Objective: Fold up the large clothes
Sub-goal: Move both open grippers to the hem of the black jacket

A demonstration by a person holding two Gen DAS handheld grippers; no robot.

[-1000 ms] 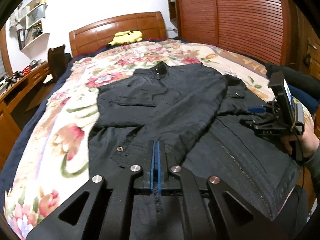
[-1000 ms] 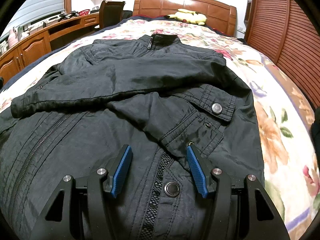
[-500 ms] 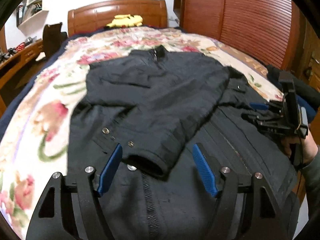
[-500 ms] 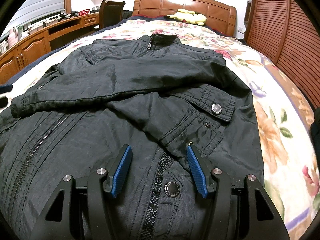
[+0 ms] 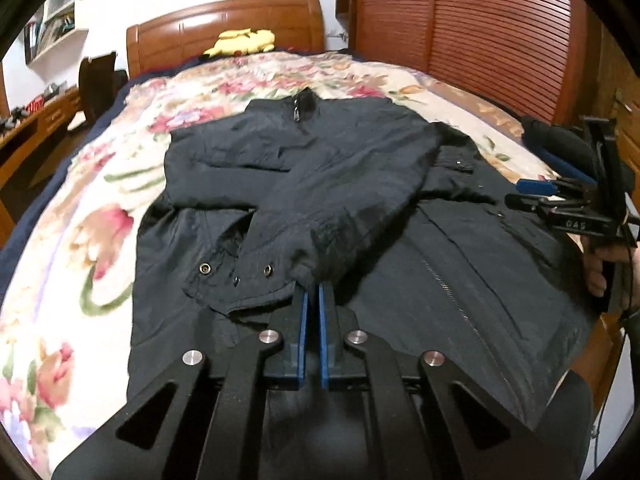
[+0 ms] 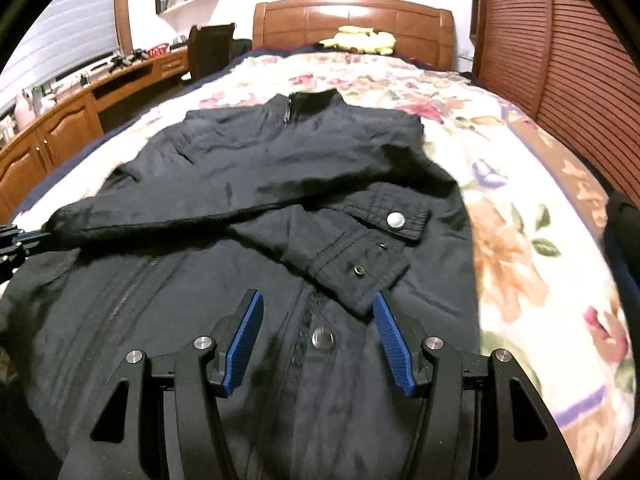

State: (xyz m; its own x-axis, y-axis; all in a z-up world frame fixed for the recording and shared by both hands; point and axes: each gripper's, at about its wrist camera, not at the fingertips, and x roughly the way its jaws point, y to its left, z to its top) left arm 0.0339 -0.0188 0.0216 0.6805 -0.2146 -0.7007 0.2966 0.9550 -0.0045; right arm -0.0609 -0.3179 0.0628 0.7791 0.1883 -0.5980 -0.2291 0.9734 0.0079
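Observation:
A black jacket (image 5: 320, 168) lies face up on the flowered bedspread (image 5: 100, 200), collar toward the headboard, both sleeves folded across the chest. My left gripper (image 5: 311, 289) is shut on the cuff (image 5: 316, 256) of the sleeve that crosses the front. In the right wrist view that sleeve (image 6: 168, 204) runs to the left edge. My right gripper (image 6: 316, 320) is open just above the jacket's lower front, with the other sleeve's buttoned cuff (image 6: 360, 272) between its fingertips. It also shows in the left wrist view (image 5: 568, 200) at the right.
A wooden headboard (image 6: 352, 20) with a yellow plush toy (image 6: 356, 38) stands at the far end. A wooden slatted wardrobe (image 5: 460, 28) runs along the right. A desk (image 6: 80, 104) and a chair (image 6: 212, 52) stand at the left. Dark clothes (image 5: 560, 140) lie at the bed's right edge.
My left gripper opened half a second ago, then shut on the sleeve cuff. The right gripper has drawn back and up a little, still open.

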